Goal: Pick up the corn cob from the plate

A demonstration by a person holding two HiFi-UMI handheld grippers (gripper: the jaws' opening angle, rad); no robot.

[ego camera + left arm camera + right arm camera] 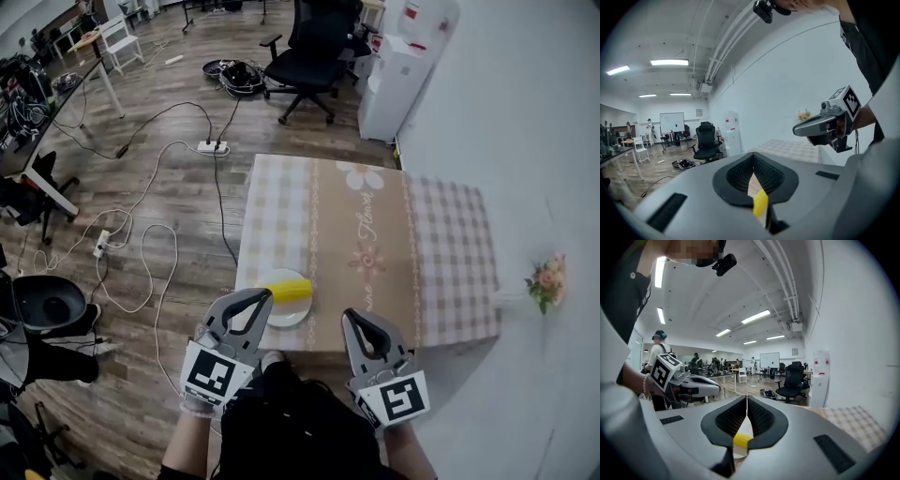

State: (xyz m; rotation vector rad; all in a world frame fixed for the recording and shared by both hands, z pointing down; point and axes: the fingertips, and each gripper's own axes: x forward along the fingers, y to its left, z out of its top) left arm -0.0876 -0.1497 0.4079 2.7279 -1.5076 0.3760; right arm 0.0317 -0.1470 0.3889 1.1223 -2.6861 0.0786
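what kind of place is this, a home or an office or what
Most likely an open-plan office or lab workspace, not a home. There is a rolling office chair, a whiteboard at the far end, and a power strip lying on the wood floor.

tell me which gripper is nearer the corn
Left. The left gripper is just beside the corn, over the rim of the plate; the right gripper is off to the corn's right, off the plate.

No readable text, script lettering on tablecloth (441,253) too blurred
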